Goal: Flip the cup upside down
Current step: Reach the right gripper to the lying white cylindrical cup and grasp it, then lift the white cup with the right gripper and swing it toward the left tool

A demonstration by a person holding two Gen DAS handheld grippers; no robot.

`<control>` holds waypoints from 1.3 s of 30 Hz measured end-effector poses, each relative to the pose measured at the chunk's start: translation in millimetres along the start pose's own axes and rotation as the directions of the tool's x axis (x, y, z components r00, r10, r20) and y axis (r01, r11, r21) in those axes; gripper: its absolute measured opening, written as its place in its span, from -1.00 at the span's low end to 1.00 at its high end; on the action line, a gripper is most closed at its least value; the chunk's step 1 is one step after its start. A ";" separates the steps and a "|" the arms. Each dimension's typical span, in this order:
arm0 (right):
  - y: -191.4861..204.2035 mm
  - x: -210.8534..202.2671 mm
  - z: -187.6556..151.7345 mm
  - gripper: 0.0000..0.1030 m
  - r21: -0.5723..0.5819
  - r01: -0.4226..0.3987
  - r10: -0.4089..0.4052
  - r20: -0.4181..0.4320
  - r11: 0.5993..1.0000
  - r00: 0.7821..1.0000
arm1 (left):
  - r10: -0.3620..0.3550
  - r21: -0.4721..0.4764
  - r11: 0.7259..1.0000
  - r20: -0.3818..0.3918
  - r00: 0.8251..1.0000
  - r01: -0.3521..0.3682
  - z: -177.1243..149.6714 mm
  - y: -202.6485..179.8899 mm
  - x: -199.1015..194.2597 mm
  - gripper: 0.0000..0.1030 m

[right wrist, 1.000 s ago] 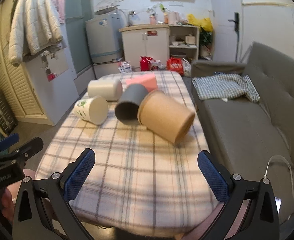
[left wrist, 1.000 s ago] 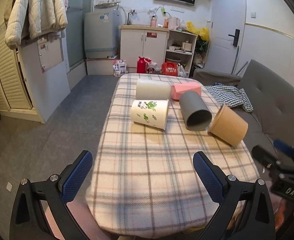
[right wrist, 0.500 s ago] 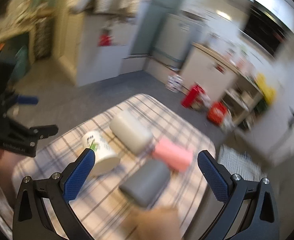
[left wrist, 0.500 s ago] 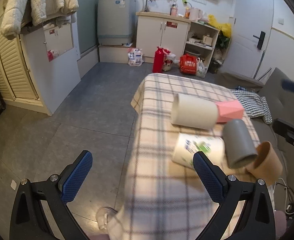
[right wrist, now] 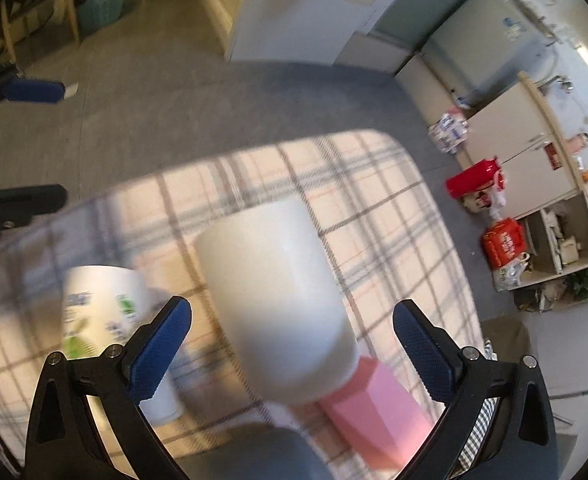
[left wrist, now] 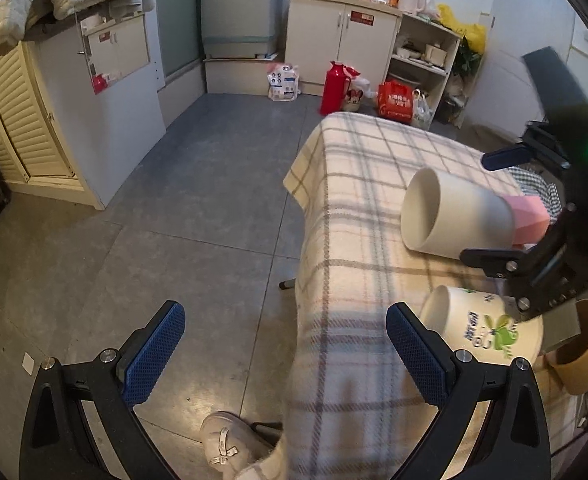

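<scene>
The smooth round white cup (right wrist: 273, 300) is lying on its side on the checked cloth (right wrist: 394, 216). The right gripper (right wrist: 291, 340) is hanging wide open around it, holding nothing. The pink box (right wrist: 378, 412) is sitting at 5 o'clock. The left gripper (left wrist: 285, 344) is wide open and empty too.

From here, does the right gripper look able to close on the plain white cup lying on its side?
Probably yes. The right gripper is open, and the plain white cup lies between its fingers with nothing over it. The pink box against the cup's base sits near the right finger and might crowd it.
</scene>
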State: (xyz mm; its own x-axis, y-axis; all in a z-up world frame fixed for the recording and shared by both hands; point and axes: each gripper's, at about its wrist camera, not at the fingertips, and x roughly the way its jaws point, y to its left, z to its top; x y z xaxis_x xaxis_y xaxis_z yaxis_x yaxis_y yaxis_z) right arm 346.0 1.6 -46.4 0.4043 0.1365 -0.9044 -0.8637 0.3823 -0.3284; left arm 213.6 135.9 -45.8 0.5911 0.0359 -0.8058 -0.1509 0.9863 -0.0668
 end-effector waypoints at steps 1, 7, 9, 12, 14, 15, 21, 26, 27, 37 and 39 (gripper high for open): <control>-2.7 7.1 1.2 0.95 0.005 -0.010 0.010 -0.008 1.000 1.000 | 0.000 0.001 1.000 0.000 1.000 0.000 0.4 0.7 1.3 1.00; -11.6 24.5 9.2 0.95 0.064 -0.081 0.082 -0.016 0.995 0.996 | 0.001 0.000 1.000 0.001 1.000 -0.001 5.3 -1.0 6.4 1.00; -11.3 28.8 11.4 0.93 0.084 -0.113 0.116 -0.032 0.990 0.993 | 0.001 0.000 1.000 0.007 1.000 -0.001 6.0 -1.4 4.2 1.00; -11.7 31.0 12.8 0.69 0.114 -0.149 0.156 -0.050 0.982 0.987 | 0.001 0.002 1.000 0.016 1.000 -0.001 7.2 -2.1 -0.8 1.00; -10.6 27.8 12.6 0.66 0.129 -0.139 0.147 -0.059 0.982 0.987 | 0.005 0.004 1.000 0.022 1.000 -0.006 7.1 -3.2 -5.7 1.00; -10.6 24.0 11.8 0.65 0.136 -0.135 0.144 -0.052 0.981 0.988 | 0.008 0.006 1.000 0.024 1.000 -0.008 7.2 -3.7 -9.7 1.00; -23.5 -31.2 5.9 0.50 0.271 -0.092 0.092 0.015 0.958 0.996 | 0.010 0.002 1.000 0.056 0.998 -0.010 8.5 -6.2 -40.0 1.00; -17.9 -96.8 -8.0 0.43 0.362 -0.060 0.052 0.034 0.930 0.998 | -0.018 -0.002 1.000 0.112 0.994 0.018 6.5 -11.0 -81.5 1.00; -14.0 -108.3 -11.8 0.43 0.367 -0.046 0.036 0.035 0.929 0.999 | -0.022 0.002 1.000 0.123 0.992 0.022 6.3 -13.3 -90.4 1.00; 76.0 -237.3 -74.1 0.42 0.397 0.012 -0.029 0.037 0.918 0.999 | -0.073 0.040 0.997 0.216 0.974 0.066 -21.3 -23.7 -168.7 1.00; 99.0 -249.3 -89.9 0.42 0.420 -0.017 0.002 0.036 0.907 0.999 | -0.082 0.041 0.996 0.229 0.970 0.074 -31.5 -26.3 -179.5 1.00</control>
State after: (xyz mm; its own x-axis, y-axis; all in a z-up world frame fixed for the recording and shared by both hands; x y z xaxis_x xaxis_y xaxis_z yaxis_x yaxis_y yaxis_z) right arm 132.7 -76.7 122.1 0.4131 0.1706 -0.8946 -0.6645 0.7282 -0.1680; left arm 86.5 98.4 82.1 0.7671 -0.0092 -0.6414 -0.0736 0.9920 -0.1022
